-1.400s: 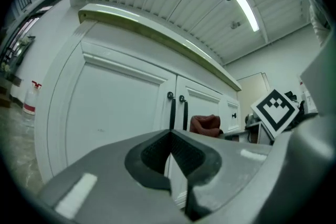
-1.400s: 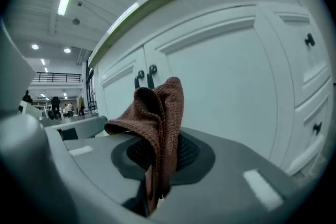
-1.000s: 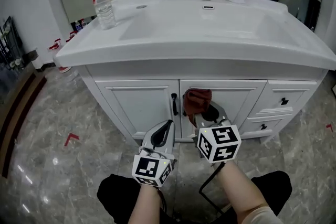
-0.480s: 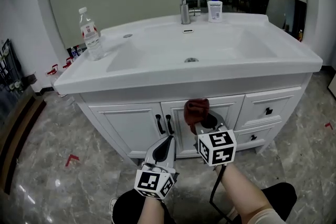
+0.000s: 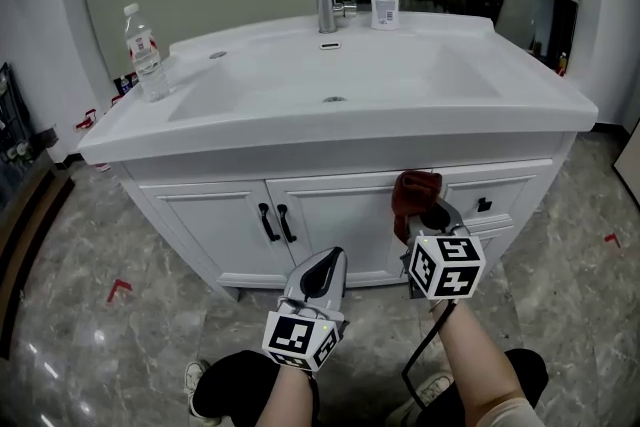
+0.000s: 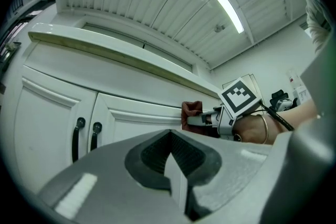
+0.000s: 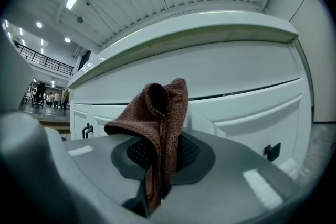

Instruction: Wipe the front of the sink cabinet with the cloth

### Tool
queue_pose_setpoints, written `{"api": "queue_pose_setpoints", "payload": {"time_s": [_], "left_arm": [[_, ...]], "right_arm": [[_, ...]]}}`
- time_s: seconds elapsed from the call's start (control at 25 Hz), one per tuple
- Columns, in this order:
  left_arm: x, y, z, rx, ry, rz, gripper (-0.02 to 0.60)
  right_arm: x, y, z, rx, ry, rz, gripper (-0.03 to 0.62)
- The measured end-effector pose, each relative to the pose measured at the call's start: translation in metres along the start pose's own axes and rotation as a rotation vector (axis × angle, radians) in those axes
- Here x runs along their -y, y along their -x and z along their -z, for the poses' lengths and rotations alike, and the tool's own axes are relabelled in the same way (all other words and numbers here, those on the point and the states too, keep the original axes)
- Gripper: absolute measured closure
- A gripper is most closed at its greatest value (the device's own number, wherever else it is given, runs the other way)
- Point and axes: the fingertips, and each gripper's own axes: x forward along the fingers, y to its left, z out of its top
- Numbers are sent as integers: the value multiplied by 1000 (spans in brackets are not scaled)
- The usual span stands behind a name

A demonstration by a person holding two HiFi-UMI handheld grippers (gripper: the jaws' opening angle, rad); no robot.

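— Right claw (image 5: 428, 218): how is it set, and on what?
— It is clamped on the cloth (image 5: 414, 190). In the right gripper view the brown fabric is seen pinched between the jaws and bunched upward out of them.
— Where is the cloth placed on the cabinet front (image 5: 200, 215)?
— It is held at centre right of the head view, near the top of the seam where the right door (image 5: 340, 215) meets the drawer column (image 5: 505, 190), just under the overhanging sink surface (image 5: 480, 130). Contact appears to be made, though it cannot be confirmed.
— Which way does most of the front lie from that claw?
— Leftward in the frame, toward the door handles (image 5: 275, 222), so a sideways stroke is judged to be called for.
— And the left claw (image 5: 322, 273)?
— It is closed on nothing and held lower in the frame, so the right one is nearer.
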Motion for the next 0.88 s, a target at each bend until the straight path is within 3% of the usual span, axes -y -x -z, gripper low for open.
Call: {"api": "queue_pose_setpoints", "payload": {"time_s": [0.12,0.28,0.6,0.88], "left_arm": [[7,-2,3,1,0,-5,580],[-3,-1,6,5,11,-37,580],[-57,38,14,-14,-3,-121,580],[-122,86,18,-32,-15,-240,580]], "right_arm": [[13,6,1,-1,-3,15,516],[-2,4,5,15,-17,-10,516],[-107,-31,42,-14,-27,-186,516],[-185,-67,81,-78,-31,-274,516]]}}
